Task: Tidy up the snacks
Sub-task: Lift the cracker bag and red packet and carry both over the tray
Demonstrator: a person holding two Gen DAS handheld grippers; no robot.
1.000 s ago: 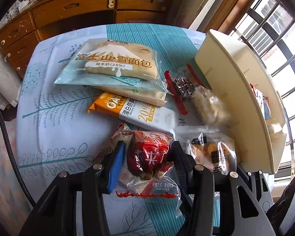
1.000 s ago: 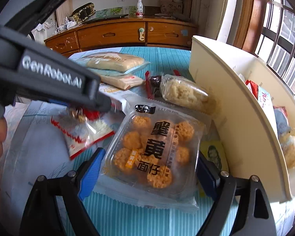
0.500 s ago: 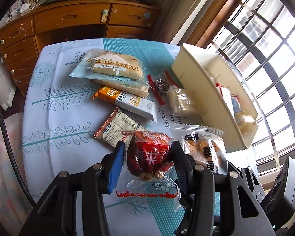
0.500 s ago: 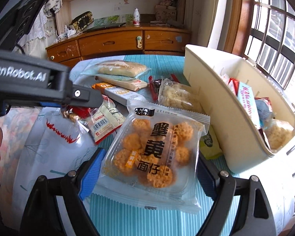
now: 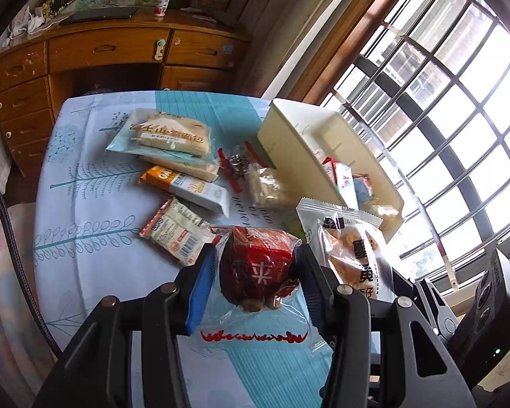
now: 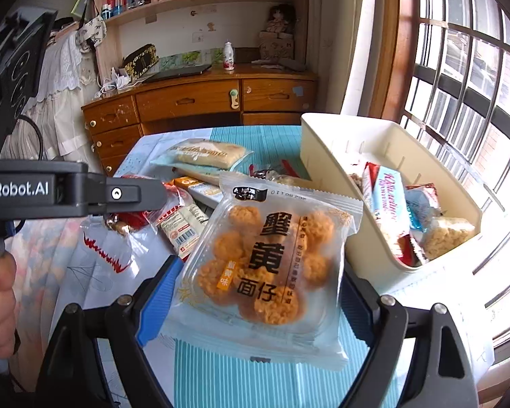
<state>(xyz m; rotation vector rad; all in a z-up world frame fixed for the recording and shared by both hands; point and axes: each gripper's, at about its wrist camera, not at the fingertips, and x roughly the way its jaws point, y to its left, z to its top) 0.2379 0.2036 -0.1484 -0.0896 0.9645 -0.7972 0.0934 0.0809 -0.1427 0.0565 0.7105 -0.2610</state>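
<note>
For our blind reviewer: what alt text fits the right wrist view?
The right hand-held gripper grips a clear packet of round orange snacks above a blue-clothed table, beside a cream plastic bin holding wrapped snacks.

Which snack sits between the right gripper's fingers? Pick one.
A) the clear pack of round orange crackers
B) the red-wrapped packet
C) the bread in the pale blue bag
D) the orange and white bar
A: in the right wrist view the clear pack of round orange crackers is clamped between the right gripper fingers, lifted off the table beside the cream plastic bin.
</note>
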